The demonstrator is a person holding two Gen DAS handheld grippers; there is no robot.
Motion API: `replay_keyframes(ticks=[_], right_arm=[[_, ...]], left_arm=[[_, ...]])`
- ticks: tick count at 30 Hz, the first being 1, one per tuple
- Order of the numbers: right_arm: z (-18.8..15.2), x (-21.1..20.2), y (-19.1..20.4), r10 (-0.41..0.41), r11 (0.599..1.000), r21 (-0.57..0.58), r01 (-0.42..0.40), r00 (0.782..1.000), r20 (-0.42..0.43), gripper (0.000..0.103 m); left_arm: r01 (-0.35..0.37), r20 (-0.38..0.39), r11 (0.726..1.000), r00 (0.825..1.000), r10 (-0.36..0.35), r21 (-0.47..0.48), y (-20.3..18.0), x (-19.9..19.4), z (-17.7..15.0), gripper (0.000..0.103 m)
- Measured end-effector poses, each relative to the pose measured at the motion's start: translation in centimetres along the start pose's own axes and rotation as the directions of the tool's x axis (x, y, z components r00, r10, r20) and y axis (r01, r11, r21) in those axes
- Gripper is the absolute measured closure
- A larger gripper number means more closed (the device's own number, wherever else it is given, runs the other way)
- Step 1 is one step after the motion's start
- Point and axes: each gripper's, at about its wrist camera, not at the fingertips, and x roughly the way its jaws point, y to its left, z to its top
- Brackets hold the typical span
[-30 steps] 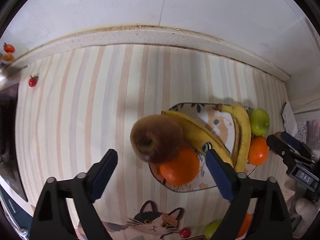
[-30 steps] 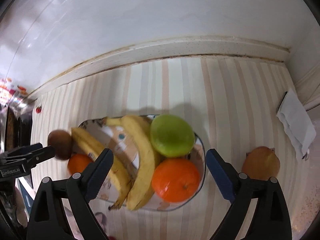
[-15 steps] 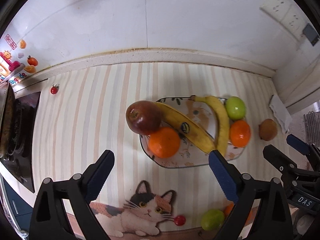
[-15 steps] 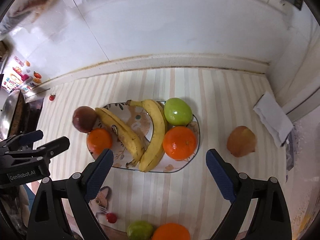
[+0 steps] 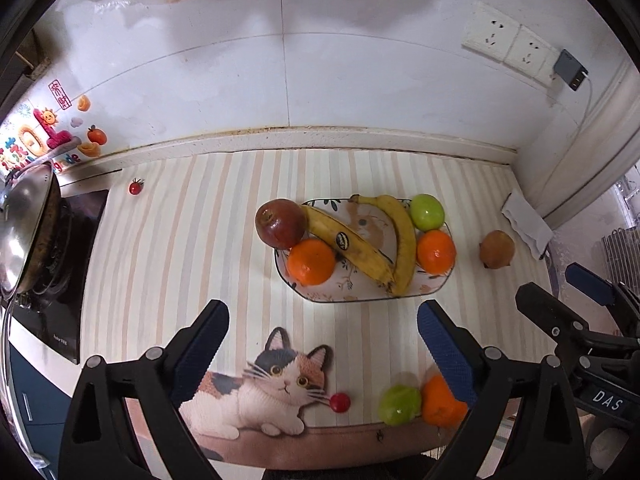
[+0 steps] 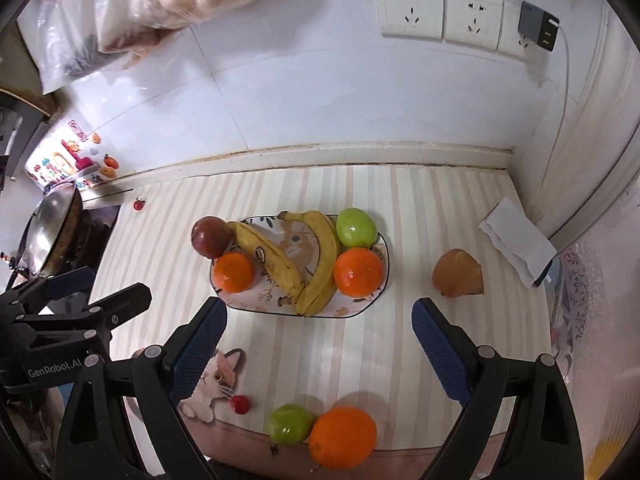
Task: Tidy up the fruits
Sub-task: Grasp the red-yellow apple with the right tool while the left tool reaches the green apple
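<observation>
A patterned plate (image 5: pixel 332 294) (image 6: pixel 376 300) on the striped mat holds two bananas (image 5: pixel 352 240) (image 6: pixel 320 248), two oranges (image 5: pixel 311 261) (image 6: pixel 358 271), a green apple (image 5: pixel 427 212) (image 6: pixel 356 227) and a dark red apple (image 5: pixel 280 223) (image 6: pixel 211 237) at its left rim. A brown fruit (image 5: pixel 497 249) (image 6: pixel 457 273) lies right of the plate. A green apple (image 5: pixel 399 405) (image 6: pixel 291 424) and an orange (image 5: pixel 440 404) (image 6: pixel 342 437) lie at the front edge. My left gripper (image 5: pixel 322 344) and right gripper (image 6: pixel 319 342) are open, empty, raised above the counter in front of the plate.
A small red tomato (image 5: pixel 340 402) (image 6: pixel 241 404) lies near the cat picture; another (image 5: pixel 136 187) sits at the back left. A wok on a stove (image 5: pixel 24 232) stands left. A folded cloth (image 6: pixel 518 242) lies at the right wall. Wall sockets (image 6: pixel 440 12) are above.
Both grippers have pulled back and up from the plate, so more of the counter shows. The dark red apple now rests at the plate's left rim. Both grippers stayed open.
</observation>
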Motion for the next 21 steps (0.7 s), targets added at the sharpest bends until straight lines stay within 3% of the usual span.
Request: replay_keyframes(ticks=[8,14,21], right_arm=[[-1.3,-1.6,-0.2,0.035,0.999,0.020,-0.035,0.999,0.004,0.007],[-1.4,-0.6,-1.7,0.072,0.995,0.063,-0.070,0.997,-0.019,0.007],[-0.3,4.8,-10.4,0.038,0.964,0.264,-0.027,0.999,-0.037,0.007]], left_arm=[[-0.005,0.010,1.000,1.000,0.005,-0.004,-0.7,-1.6,-1.4,0.007],[-0.014,-0.012,1.000,1.000,0.013,-0.026,-0.8,-0.4,-1.7,0.007],[-0.071,-0.060,0.991,0.996,0.065,-0.113,0.7,4.0,-1.6,0.007]])
